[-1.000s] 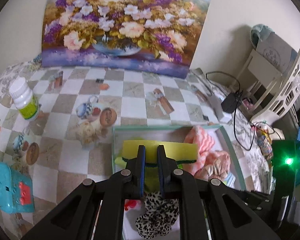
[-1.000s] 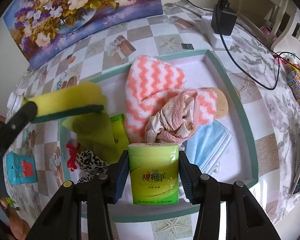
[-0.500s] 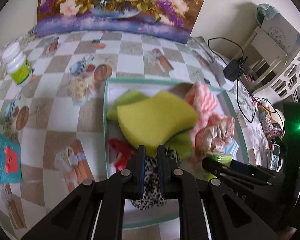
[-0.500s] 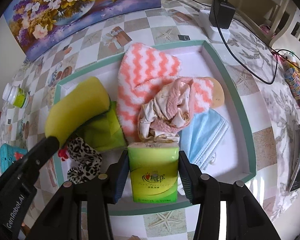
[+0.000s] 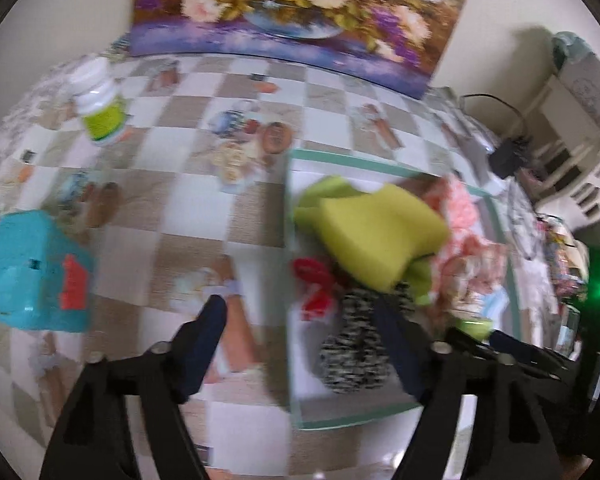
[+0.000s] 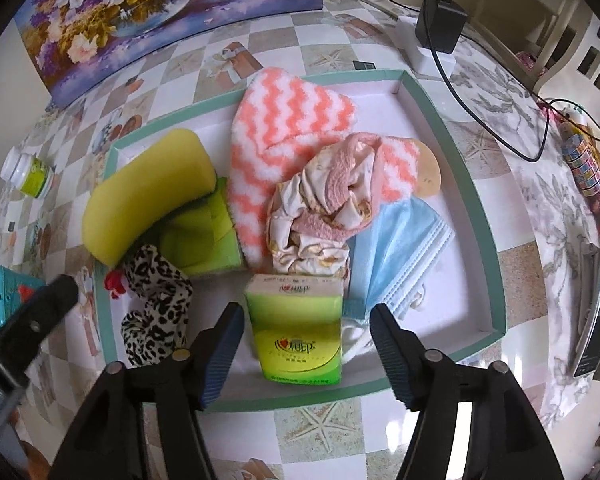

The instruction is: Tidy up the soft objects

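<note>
Two hand-held grippers hover over a shallow green-rimmed tray (image 6: 474, 184) on a checked tablecloth. The left gripper (image 5: 300, 320) has its jaws spreading apart with nothing between the pads; the yellow sponge (image 6: 148, 196) lies free in the tray's left corner, propped on a green cloth (image 6: 204, 236). The right gripper (image 6: 306, 320) is also opening, its pads clear of the green tissue pack (image 6: 296, 332), which stands at the tray's near edge between them. This looks like the release step (both items appear delivered). Next, each gripper likely needs to lift straight out without snagging the leopard-print fabric (image 6: 156, 308) or blue mask (image 6: 400, 256)
</note>
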Tool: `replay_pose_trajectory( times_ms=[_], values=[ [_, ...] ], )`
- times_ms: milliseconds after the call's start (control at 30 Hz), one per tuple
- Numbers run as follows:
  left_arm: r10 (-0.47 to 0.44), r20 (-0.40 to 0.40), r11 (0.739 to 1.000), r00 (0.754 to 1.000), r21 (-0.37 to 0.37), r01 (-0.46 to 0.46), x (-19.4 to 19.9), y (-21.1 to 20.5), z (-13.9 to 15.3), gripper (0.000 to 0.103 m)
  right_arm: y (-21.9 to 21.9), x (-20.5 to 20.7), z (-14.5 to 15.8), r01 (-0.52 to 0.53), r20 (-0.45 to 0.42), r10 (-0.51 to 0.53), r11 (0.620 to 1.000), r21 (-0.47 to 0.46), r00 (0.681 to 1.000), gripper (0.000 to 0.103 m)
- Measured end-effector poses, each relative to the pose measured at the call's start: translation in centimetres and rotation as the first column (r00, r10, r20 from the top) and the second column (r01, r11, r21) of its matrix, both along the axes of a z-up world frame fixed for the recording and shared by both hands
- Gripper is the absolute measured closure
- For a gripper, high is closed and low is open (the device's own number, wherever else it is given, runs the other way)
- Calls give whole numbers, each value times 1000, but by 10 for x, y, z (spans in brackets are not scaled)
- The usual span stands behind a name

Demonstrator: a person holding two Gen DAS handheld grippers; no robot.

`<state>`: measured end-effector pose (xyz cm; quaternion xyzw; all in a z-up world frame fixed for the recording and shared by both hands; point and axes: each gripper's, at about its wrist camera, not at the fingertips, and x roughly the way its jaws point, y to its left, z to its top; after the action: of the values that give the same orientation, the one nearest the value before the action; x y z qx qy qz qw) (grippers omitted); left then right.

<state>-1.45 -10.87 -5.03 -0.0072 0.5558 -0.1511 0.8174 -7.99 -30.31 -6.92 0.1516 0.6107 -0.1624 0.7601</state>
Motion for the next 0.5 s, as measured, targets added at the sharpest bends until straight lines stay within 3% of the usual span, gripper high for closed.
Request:
replay_pose_trajectory(
  times_ms=[67, 133, 200, 333, 400, 500],
  values=[
    [15, 15, 999, 1000, 43, -16, 1, 6, -1, 23, 3, 1, 2, 1, 10, -1, 1000, -6, 1000, 30],
    [30, 33, 995, 999, 98, -34, 1, 11, -2, 18, 4, 0, 4, 2, 16, -2, 1000, -9, 1000, 20],
    [36, 50, 990, 998, 134, -42, 0, 16, -3, 10, 7, 0, 7, -1, 29, 2, 1000, -14, 1000, 19],
    [47, 78, 988, 996, 145, -58, -1, 27, -2, 10, 18, 2, 11, -29, 36, 31, 999, -39, 999, 12],
    [55, 93, 986, 994, 155, -69, -1, 31, -1, 3, 21, 2, 12, -36, 39, 38, 998, -45, 999, 11],
    [57, 111, 983, 992, 166, -75, -5, 37, 1, 0, 27, 2, 13, -41, 42, 44, 998, -56, 998, 8]
  ],
)
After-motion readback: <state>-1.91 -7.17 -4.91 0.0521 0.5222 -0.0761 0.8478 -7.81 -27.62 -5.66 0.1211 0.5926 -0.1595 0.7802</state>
